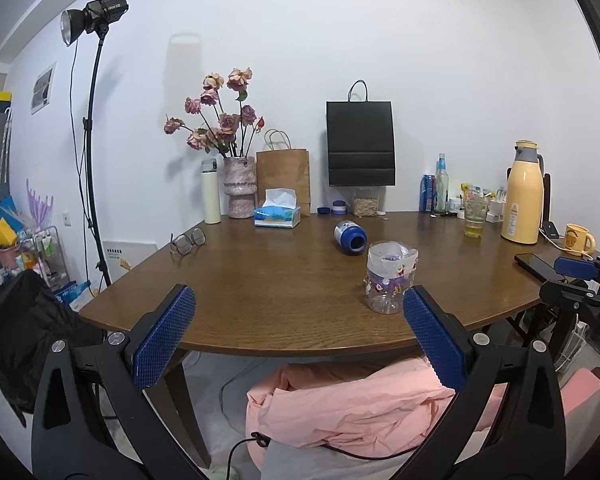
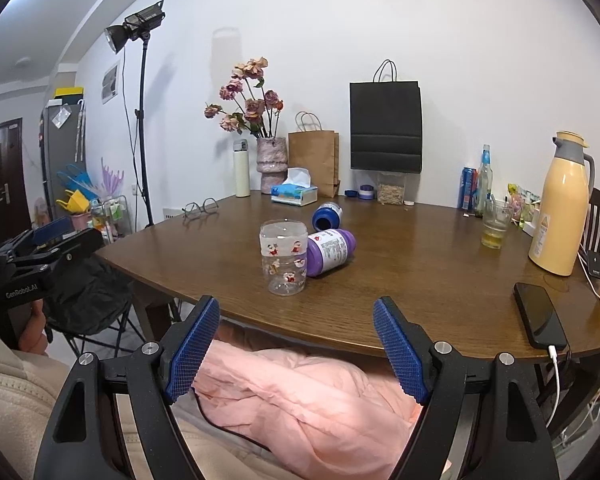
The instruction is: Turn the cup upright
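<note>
A clear plastic cup with cartoon stickers (image 1: 390, 276) (image 2: 284, 257) stands on the brown table (image 1: 260, 280) (image 2: 420, 272) near its front edge; whether its mouth faces up or down I cannot tell. A purple cup (image 2: 330, 251) lies on its side right behind it, touching it. A blue cup (image 1: 351, 237) (image 2: 326, 216) lies on its side farther back. My left gripper (image 1: 298, 334) is open and empty, in front of the table edge. My right gripper (image 2: 296, 344) is open and empty, also short of the table edge.
A black phone (image 2: 540, 316) (image 1: 538, 266) lies at the right front edge on a cable. A yellow thermos (image 2: 560, 208), a glass with liquid (image 2: 496, 224), glasses (image 2: 200, 208), a tissue box (image 2: 294, 192), a vase and bags stand farther back. A pink blanket (image 2: 300, 392) lies below.
</note>
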{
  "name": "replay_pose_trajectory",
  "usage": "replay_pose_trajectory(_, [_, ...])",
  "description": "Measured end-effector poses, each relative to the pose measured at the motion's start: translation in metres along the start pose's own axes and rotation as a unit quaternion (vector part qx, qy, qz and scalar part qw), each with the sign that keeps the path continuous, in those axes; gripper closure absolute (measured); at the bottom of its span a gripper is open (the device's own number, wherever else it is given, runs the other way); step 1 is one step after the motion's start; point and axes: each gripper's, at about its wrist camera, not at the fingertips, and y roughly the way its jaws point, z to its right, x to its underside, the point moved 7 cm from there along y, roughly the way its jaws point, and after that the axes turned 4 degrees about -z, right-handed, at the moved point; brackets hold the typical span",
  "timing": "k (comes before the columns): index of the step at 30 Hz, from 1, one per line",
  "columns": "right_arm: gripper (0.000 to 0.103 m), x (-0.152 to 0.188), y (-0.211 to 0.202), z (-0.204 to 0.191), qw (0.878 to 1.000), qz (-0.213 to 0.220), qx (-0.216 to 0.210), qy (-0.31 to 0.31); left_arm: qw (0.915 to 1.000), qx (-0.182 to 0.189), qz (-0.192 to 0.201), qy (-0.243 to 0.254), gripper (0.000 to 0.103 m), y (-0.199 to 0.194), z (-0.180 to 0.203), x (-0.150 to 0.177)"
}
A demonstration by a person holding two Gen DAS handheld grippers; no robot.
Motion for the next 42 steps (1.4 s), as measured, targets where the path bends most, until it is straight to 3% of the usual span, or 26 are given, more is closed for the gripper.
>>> replay_pose_trajectory(42, [0.019,0.0014,0.0028,0.0012,1.000,-0.003,0.002,-0.004,0.9998,0.015,-0.010,0.007,0.000,0.0016,-0.0042,-0.0016])
